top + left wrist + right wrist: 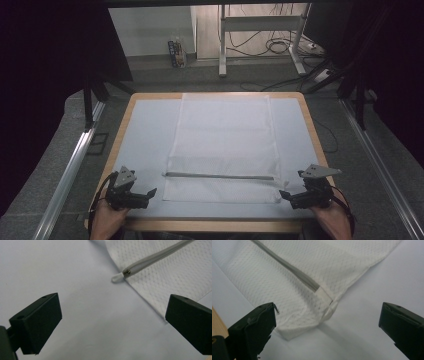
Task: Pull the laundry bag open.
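both grippers stand wide open, holding nothing. the left gripper (150,192) sits just beside the mesh bag (223,145), near its grey zipper (220,175). the right gripper (285,195) is close at the bag's other corner.

The high view is dim and soft, with black surrounds at nine and three o'clock; the pale table cover (145,135) is evenly lit from above and the floor at twelve o'clock is brightest. In both gripper views the near black jaws are blurred, while the white mesh bag (294,267) is sharp enough to show its weave, casting a faint shadow.
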Demonstrator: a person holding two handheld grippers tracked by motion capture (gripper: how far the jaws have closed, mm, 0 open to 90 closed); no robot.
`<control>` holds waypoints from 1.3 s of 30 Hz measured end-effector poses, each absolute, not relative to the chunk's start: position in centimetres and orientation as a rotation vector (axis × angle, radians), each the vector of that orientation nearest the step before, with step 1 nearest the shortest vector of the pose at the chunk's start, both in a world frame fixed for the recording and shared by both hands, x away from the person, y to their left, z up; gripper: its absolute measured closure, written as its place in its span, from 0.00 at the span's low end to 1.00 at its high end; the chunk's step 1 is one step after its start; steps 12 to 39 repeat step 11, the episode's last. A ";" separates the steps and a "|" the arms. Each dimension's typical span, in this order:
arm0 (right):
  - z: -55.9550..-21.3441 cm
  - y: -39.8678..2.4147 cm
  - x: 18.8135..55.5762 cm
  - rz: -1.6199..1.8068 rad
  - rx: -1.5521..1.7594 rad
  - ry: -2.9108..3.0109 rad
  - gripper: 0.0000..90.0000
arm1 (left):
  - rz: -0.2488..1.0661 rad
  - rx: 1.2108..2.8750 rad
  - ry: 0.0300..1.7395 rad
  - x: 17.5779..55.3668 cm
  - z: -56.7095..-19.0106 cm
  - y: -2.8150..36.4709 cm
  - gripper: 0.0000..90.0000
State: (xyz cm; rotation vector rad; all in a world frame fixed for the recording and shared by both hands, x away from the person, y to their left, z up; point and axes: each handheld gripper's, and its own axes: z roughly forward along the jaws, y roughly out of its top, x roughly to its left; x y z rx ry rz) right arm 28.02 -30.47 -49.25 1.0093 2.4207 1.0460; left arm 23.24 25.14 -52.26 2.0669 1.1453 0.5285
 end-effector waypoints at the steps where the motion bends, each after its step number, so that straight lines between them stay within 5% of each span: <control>1: -49.4 -30.6 27.9 1.047 1.013 2.428 0.01 | 0.528 2.068 1.147 23.2 -52.3 25.2 0.00; 39: -50.3 -30.9 27.5 1.007 1.048 2.465 0.01 | 0.519 2.109 1.173 22.8 -53.1 25.5 0.00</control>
